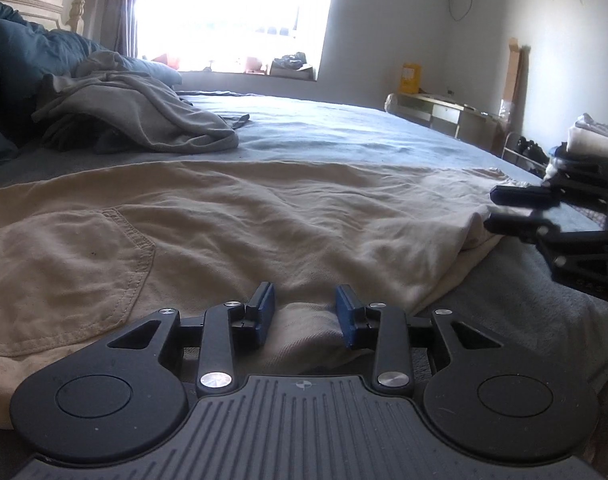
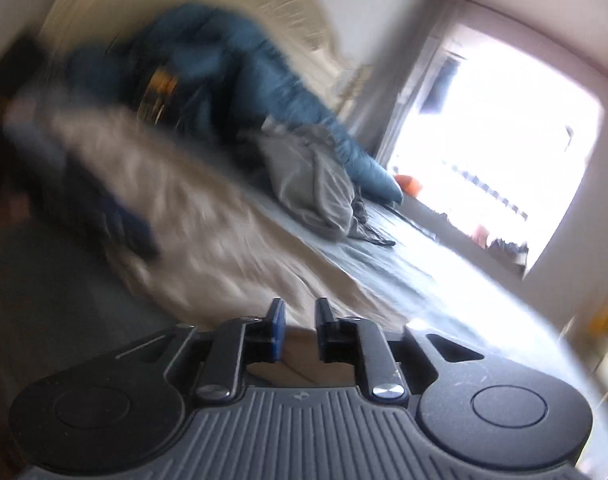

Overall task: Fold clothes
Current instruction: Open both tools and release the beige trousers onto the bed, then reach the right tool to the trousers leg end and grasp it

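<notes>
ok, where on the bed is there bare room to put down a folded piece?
Bare blue sheet between the beige trousers and the window sill, right of the grey garment heap. A grey strip by the right tool. Crowded: the heap and teal duvet by the headboard; the left tool is on the trousers.

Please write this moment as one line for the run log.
left gripper: open, low over beige trousers | right gripper: open, holding nothing, near trousers' right edge | trousers: flat on bed, unfolded
</notes>
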Available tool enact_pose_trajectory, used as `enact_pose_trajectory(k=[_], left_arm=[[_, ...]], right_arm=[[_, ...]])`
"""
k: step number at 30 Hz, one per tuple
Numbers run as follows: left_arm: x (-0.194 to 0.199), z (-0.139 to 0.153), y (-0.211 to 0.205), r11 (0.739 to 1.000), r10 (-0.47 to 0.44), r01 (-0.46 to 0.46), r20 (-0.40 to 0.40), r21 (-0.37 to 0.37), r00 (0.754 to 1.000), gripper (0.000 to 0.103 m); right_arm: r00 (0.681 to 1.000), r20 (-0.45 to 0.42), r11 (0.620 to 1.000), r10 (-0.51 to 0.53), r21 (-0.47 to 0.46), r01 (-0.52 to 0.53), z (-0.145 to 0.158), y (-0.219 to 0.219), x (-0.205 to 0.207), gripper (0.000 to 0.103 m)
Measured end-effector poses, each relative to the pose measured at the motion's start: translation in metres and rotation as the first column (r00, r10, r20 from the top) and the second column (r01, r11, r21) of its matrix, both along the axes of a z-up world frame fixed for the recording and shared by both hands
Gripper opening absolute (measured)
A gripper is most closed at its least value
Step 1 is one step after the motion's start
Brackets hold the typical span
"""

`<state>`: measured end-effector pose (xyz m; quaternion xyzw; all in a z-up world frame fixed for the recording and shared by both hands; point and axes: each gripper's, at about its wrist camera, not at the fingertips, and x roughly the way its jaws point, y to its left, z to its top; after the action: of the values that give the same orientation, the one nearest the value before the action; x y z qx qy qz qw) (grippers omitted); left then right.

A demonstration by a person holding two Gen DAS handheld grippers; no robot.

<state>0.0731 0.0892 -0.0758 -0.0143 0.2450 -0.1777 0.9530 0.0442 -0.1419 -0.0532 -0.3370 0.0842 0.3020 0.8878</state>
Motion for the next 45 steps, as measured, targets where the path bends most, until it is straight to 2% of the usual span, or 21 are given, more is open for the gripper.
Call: enact_pose_trajectory(k=[2,5,10,11,12,13,15,19,21,22,24,28,30,32,35,37,39,42,44,45], left_arm=[[0.001,0.000,0.000,1.000,-0.004,0.004,-0.001,0.008,1.000,0.035],[0.002,0.000,-0.001,1.000,-0.008,0.008,-0.002,0.015,1.000,0.035],[0.003,-0.001,-0.001,1.000,-0.012,0.012,-0.001,0.018,1.000,0.036],[0.003,-0.001,0.000,1.000,-0.013,0.013,-0.001,0.019,1.000,0.036],[0.003,-0.001,0.000,1.000,-0.015,0.015,-0.001,0.019,1.000,0.037],[0.003,-0.001,0.001,1.000,-0.015,0.015,0.000,0.019,1.000,0.037],[0.003,-0.001,0.001,1.000,-0.017,0.017,0.002,0.018,1.000,0.038],[0.003,-0.002,0.001,1.000,-0.026,0.026,0.009,0.018,1.000,0.038],[0.003,-0.002,0.001,0.999,-0.030,0.030,0.013,0.028,0.999,0.038],[0.002,-0.002,0.001,0.999,-0.031,0.031,0.016,0.032,0.999,0.038],[0.002,-0.002,0.001,0.999,-0.031,0.030,0.019,0.032,0.999,0.038],[0.001,-0.002,0.002,0.999,-0.029,0.029,0.017,0.021,0.999,0.039],[0.001,-0.002,0.002,0.999,-0.028,0.028,0.017,0.022,0.999,0.039],[0.001,-0.002,0.001,1.000,-0.019,0.019,0.016,0.020,1.000,0.040],[-0.001,-0.001,-0.001,1.000,-0.001,0.001,0.014,0.026,1.000,0.041],[-0.002,-0.001,-0.003,0.999,0.007,-0.007,0.018,0.041,1.000,0.042],[-0.003,-0.001,-0.003,0.999,0.007,-0.008,0.023,0.050,1.000,0.044],[-0.004,-0.001,-0.003,0.998,0.005,-0.006,0.029,0.060,1.000,0.046],[-0.003,-0.001,-0.001,0.998,0.002,-0.004,0.026,0.062,1.000,0.047],[-0.003,-0.001,-0.001,0.998,0.003,-0.004,0.023,0.059,1.000,0.048]], right_arm=[[0.998,-0.008,0.994,0.058,-0.089,-0.059,-0.002,-0.006,0.011,0.039],[0.990,-0.042,0.972,0.138,-0.186,-0.144,-0.005,-0.009,0.027,0.040],[0.974,-0.135,0.955,0.184,-0.208,-0.209,-0.003,-0.009,0.054,0.039],[0.974,-0.130,0.954,0.183,-0.215,-0.208,-0.004,-0.009,0.056,0.036],[0.977,-0.117,0.954,0.177,-0.223,-0.199,-0.004,-0.009,0.056,0.008],[0.982,-0.092,0.956,0.163,-0.231,-0.181,-0.005,-0.009,0.056,0.002],[0.989,-0.030,0.961,0.144,-0.233,-0.147,-0.009,-0.012,0.048,0.003],[0.991,0.091,0.930,0.095,-0.364,-0.055,-0.055,-0.019,0.033,0.003],[0.987,0.141,0.930,0.074,-0.366,-0.017,-0.065,-0.022,0.024,0.003],[0.989,0.139,0.937,0.047,-0.350,0.005,-0.063,-0.026,0.022,0.003],[0.994,0.111,0.949,-0.020,-0.310,0.053,-0.055,-0.036,0.022,0.009],[0.988,0.047,0.960,-0.149,-0.233,0.156,-0.040,-0.057,0.021,0.010],[0.977,-0.026,0.972,-0.210,-0.114,0.206,-0.021,-0.072,0.024,0.010],[0.967,-0.081,0.968,-0.243,0.042,0.246,0.002,-0.079,0.031,0.010],[0.963,-0.181,0.938,-0.198,0.250,0.240,0.025,-0.073,0.048,0.010],[0.954,-0.257,0.926,-0.155,0.300,0.231,0.022,-0.066,0.065,0.010],[0.931,-0.335,0.927,-0.146,0.281,0.247,0.007,-0.066,0.085,0.010],[0.880,-0.417,0.904,-0.229,0.243,0.351,-0.029,-0.104,0.105,0.010],[0.818,-0.502,0.827,-0.281,0.306,0.472,-0.026,-0.142,0.116,0.009],[0.799,-0.502,0.797,-0.332,0.304,0.522,-0.021,-0.157,0.118,0.010]])
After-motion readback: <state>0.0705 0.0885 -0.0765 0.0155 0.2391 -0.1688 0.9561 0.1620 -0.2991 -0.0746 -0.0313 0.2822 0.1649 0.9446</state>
